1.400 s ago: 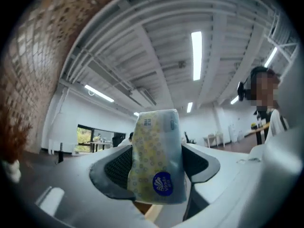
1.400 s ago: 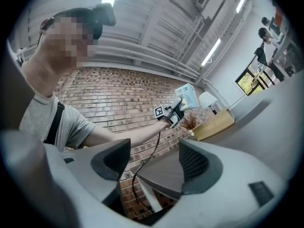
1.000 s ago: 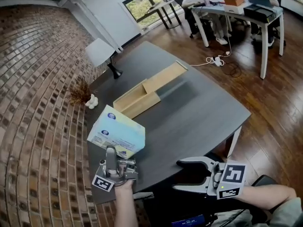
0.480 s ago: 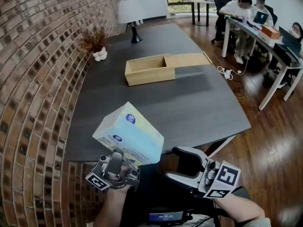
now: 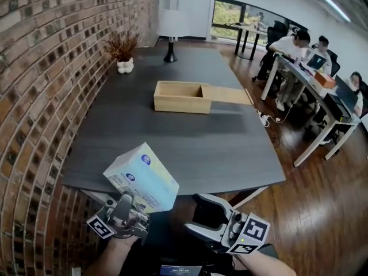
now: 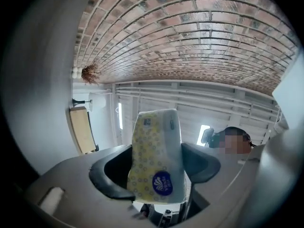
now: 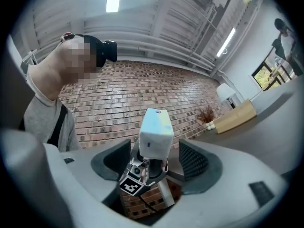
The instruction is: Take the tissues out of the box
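A yellow-and-white soft pack of tissues [image 5: 141,177] with a blue round logo is held up off the dark table's near edge [image 5: 172,186]. My left gripper [image 5: 127,210] is shut on its lower end. In the left gripper view the pack [image 6: 154,160] stands upright between the two dark jaws of that gripper [image 6: 154,175]. My right gripper [image 5: 198,214] is open and holds nothing, its jaws pointing left toward the pack. The right gripper view shows the pack [image 7: 154,129] ahead of the right gripper's [image 7: 154,163] spread jaws. The open wooden box [image 5: 178,96] lies mid-table.
The box's slid-out lid [image 5: 230,95] sticks out to its right. A white lamp [image 5: 171,33] and a small vase of dried twigs [image 5: 123,53] stand at the table's far end. A brick wall [image 5: 40,96] runs along the left. People sit at desks at the right.
The head view has swung round so the table runs straight ahead. The left gripper keeps the pack, now nearer the table's front edge. The right gripper stays open beside it.
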Demonstrator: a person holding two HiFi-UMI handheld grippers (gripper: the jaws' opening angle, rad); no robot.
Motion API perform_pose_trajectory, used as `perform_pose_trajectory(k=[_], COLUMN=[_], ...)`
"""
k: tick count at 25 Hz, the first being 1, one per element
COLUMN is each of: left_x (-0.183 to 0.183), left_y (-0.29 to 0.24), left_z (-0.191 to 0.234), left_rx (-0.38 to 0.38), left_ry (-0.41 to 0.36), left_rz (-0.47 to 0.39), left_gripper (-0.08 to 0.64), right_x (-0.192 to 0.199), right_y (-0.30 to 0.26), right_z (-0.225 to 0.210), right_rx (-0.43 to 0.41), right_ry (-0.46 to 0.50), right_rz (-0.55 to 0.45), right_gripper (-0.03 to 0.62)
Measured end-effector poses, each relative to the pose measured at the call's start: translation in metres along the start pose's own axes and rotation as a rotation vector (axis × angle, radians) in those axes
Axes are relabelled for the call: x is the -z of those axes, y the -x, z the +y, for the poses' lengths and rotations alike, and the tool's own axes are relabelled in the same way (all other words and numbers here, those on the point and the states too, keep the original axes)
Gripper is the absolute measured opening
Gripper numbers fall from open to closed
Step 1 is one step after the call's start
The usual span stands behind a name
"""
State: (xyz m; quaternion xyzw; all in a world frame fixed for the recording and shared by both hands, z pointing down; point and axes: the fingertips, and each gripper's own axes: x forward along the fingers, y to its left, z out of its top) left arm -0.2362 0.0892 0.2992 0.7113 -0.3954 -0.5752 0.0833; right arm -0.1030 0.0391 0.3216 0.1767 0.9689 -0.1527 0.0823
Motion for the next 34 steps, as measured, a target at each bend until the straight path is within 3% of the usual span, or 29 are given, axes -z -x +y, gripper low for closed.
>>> perform_pose_trajectory(k=[3,13,27,34], left_x=[0.003,0.016,0.014,0.011], left_y=[0.004,-0.005,0.000,-0.005], left_z=[-0.003,-0.035,-0.030,-0.025], left_rx=[-0.012,0.064,0.051,0.073], left_ry=[0.002,-0.028,0.009,-0.011], left_rz=[0.026,0.094,0.065,0.069], left_gripper=[0.328,0.328,0.328,0.328], right_x=[0.002,0.004,0.006,0.000], right_y=[0.000,-0.004,-0.007,-0.010], right_z=[0.004,0.021,0.027,0.020], right_rx=[-0.012,-0.048,-0.070,-0.086], right_ry=[0.004,0.088,0.114,0.149], right_rz=[0.008,0.042,0.059,0.057], right_gripper=[0.316,0.314,0.314,0.314])
